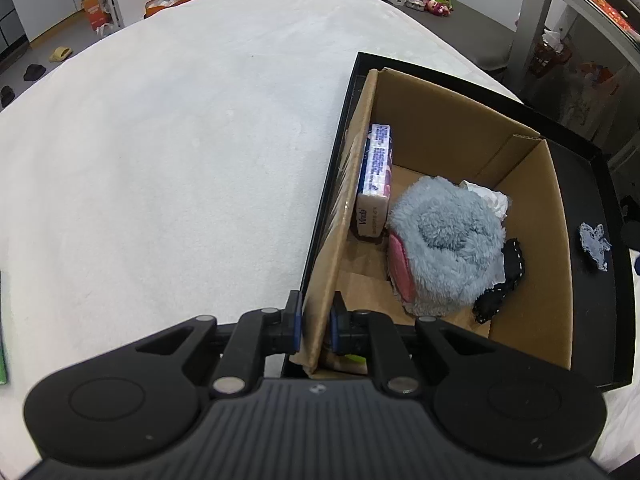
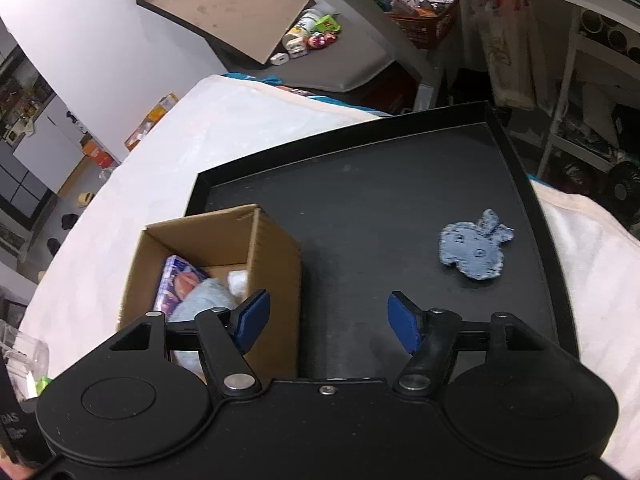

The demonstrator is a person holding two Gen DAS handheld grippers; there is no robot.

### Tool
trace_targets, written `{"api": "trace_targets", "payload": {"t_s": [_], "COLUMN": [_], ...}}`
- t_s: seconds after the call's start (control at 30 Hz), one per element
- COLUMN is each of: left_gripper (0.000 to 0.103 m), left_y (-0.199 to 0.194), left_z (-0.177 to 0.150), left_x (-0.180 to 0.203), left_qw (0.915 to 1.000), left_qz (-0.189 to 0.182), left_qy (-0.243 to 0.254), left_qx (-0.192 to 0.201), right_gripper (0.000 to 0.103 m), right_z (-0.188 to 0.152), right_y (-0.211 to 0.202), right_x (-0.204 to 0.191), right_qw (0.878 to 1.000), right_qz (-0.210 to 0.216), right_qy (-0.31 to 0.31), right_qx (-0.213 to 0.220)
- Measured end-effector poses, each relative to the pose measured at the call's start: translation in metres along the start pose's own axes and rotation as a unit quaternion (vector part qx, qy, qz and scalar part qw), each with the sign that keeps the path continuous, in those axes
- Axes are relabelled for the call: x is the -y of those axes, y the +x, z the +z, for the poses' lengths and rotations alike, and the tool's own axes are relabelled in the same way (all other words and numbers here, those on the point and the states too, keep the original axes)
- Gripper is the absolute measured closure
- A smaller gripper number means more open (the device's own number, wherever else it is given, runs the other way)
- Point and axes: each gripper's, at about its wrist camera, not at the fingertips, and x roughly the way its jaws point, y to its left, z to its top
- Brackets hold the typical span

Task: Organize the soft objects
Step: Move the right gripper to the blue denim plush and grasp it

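— So, what has the left gripper [image 1: 316,326] got?

— It's clamped on the near left wall of the cardboard box [image 1: 552,216], one blue pad outside, one inside, pinching the card.

— And the box sits where?

— In the black tray [image 2: 360,184] on the white bedcover [image 1: 168,152]. Inside there's a fluffy grey-blue plush [image 1: 444,244] with a pink patch, a tissue pack [image 1: 374,184] standing against the left wall, some crumpled white paper [image 1: 490,196] behind the plush, and a dark stitched cloth [image 1: 500,284] to its right.

— The right gripper [image 2: 328,322]?

— Fingers [image 2: 404,326] well apart, nothing between them, hanging over the bare tray floor just beside the box.

— Anything left outside?

— A small blue denim patch [image 2: 476,252], shaped like a little face with a bow, lying flat on the tray, apart from the box.
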Motion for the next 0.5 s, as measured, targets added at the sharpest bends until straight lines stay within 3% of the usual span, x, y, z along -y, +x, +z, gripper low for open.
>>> {"api": "trace_targets", "payload": {"t_s": [0.2, 0.37, 0.5], "left_gripper": [0.085, 0.070, 0.063], "left_y": [-0.002, -0.001, 0.001], "left_z": [0.006, 0.009, 0.012], "left_x": [0.006, 0.011, 0.017], "left_qw": [1.0000, 0.9999, 0.9999], "left_qz": [0.005, 0.005, 0.007], "left_qy": [-0.005, -0.007, -0.003], "left_qx": [-0.003, -0.010, -0.011], "right_gripper": [0.028, 0.025, 0.024], "right_z": [-0.001, -0.002, -0.004], "right_y": [-0.001, 0.004, 0.009], "right_x": [0.015, 0.028, 0.039], "right_qw": [1.000, 1.000, 0.999], "right_qz": [-0.016, -0.030, -0.040], "right_qy": [-0.001, 0.004, 0.011], "right_qx": [0.010, 0.008, 0.005]}}
